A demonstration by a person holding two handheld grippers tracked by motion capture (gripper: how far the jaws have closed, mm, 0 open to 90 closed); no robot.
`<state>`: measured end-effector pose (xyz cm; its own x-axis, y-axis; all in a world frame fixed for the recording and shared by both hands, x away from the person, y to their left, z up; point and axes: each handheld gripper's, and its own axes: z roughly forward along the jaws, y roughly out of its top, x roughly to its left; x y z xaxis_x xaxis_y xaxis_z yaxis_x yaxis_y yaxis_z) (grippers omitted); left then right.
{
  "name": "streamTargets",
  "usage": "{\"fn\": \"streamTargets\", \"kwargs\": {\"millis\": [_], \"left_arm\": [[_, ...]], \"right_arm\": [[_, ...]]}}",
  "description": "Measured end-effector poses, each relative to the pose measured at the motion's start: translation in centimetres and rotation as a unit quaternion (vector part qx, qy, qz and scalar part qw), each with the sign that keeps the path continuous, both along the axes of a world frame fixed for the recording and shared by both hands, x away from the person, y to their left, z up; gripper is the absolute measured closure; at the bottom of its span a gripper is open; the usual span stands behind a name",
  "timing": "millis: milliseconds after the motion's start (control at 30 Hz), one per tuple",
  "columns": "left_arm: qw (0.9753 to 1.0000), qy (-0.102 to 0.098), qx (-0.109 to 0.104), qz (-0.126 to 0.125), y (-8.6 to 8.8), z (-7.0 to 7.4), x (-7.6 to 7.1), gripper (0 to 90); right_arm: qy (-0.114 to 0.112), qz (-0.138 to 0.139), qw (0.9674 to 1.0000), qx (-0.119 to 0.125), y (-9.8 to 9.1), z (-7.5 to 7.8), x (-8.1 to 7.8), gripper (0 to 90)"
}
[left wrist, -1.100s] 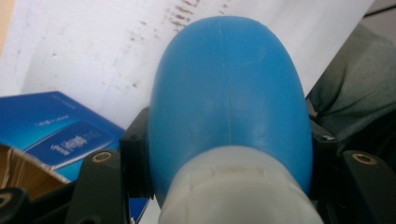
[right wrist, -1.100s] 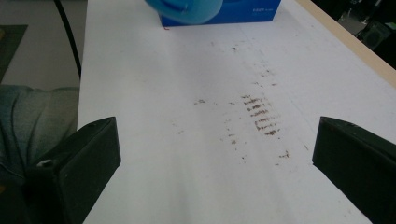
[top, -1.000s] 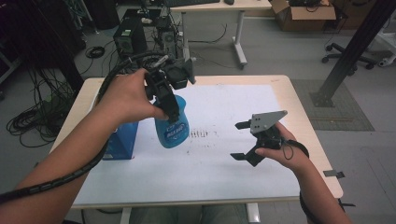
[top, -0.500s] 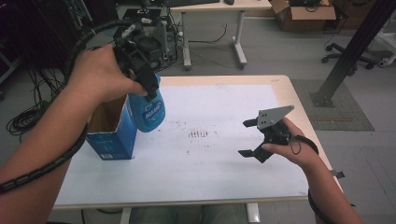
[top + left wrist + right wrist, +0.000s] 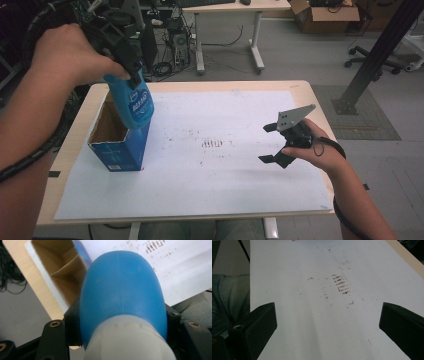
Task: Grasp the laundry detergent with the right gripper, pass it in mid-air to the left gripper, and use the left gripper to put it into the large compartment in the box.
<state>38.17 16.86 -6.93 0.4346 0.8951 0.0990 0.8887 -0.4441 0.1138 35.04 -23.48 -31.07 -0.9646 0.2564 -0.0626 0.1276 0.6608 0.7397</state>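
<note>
Since half a second ago the left gripper [image 5: 131, 70] has carried the blue bottle [image 5: 133, 104] further toward the left side of the worktop [image 5: 210, 86], and the bottle now hangs over the open top of the blue cardboard box [image 5: 118, 145], its rounded bottom at the box's mouth near the right-hand wall. A second ago the same bottle was lower and closer to the middle of the white sheet [image 5: 210, 175]. That gripper's jaws are clamped on the bottle near its neck, one on each side; in the left gripper view the blue body [image 5: 122, 290] bulges out ahead of the jaws, its pale cap [image 5: 127, 340] nearest the camera, and the brown inside of the box [image 5: 60, 272] lies beyond and to the left of it. I cannot tell whether the bottle touches the box. The right gripper [image 5: 272, 145] has barely shifted between frames; it hovers above the right part of the sheet, well apart from the bottle and box, with its jaws spread wide and nothing between them. In the right gripper view the two black jaws stand at either edge, and ahead of them lies a patch of small brown marks [image 5: 340, 283] on the sheet; in the high view these marks [image 5: 214, 144] sit between the two grippers.
</note>
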Motion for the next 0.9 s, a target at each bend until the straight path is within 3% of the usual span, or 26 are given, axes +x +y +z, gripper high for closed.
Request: {"fn": "streamTargets", "kwargs": {"millis": [67, 167, 300, 433, 600, 900], "left_arm": [[0.9995, -0.006, -0.009, 0.029, 0.8, 0.3, 0.2, 38.2], [0.9988, -0.005, -0.009, 0.047, 1.4, 0.5, 0.4, 38.2], [0.9961, -0.005, -0.011, 0.087, 3.0, 0.7, 1.1, 38.2], [0.9942, -0.004, -0.015, 0.106, 4.0, 0.7, 1.4, 38.2], [0.9894, -0.014, -0.011, 0.144, 5.5, 0.7, 1.8, 38.2], [0.9837, -0.019, -0.008, 0.179, 7.0, 0.2, 2.3, 38.2]], "right_arm": [[0.0, -0.001, 1.0, -0.002, -0.1, 0.0, 0.1, 1.6], [0.002, -0.001, 1.0, -0.001, -0.2, 0.0, 0.2, 1.6], [0.005, -0.002, 1.0, -0.003, -0.3, 0.0, 0.4, 1.7], [0.008, -0.006, 0.9999, -0.007, -0.6, 0.0, 0.6, 1.6], [0.008, -0.008, 0.9999, -0.009, -0.8, 0.2, 0.8, 1.6], [0.01, -0.007, 0.9999, -0.011, -0.8, 0.2, 1.1, 1.6]]}}
